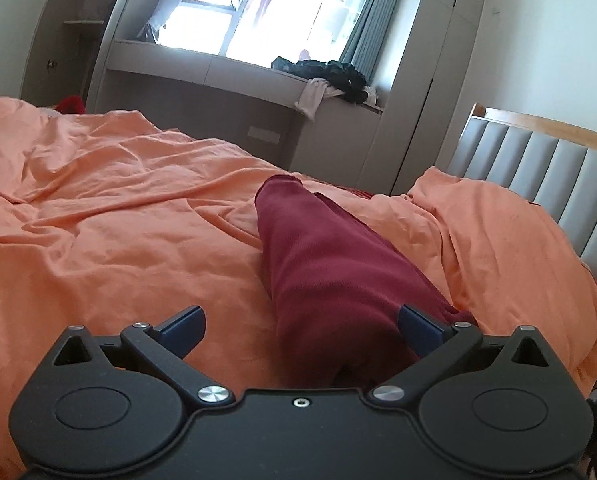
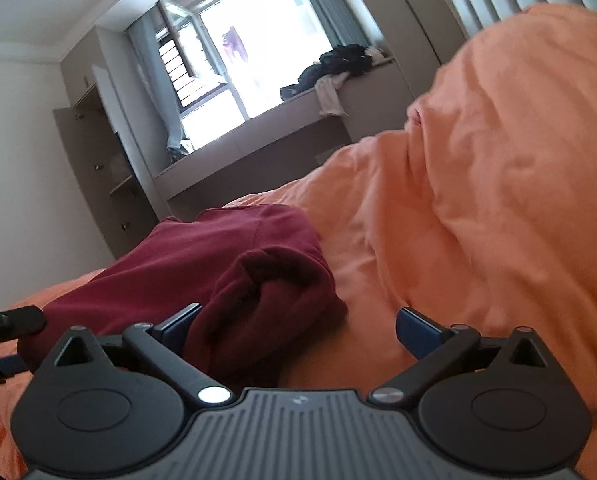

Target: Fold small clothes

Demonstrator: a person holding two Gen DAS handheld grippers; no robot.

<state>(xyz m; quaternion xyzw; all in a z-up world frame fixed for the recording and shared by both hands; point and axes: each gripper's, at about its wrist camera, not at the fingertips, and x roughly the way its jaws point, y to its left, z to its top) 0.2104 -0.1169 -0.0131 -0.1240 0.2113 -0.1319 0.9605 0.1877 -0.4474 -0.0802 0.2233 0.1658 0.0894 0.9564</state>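
Overexposed window (image 1: 234,12) backlights dim room; fisheye edges curve, blurred.

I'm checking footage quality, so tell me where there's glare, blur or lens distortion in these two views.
Left wrist view: window blown out white, fisheye bends the headboard, maroon garment sharp. Right wrist view: the same window glares, the horizon tilts, the orange duvet at right looks softly blurred.
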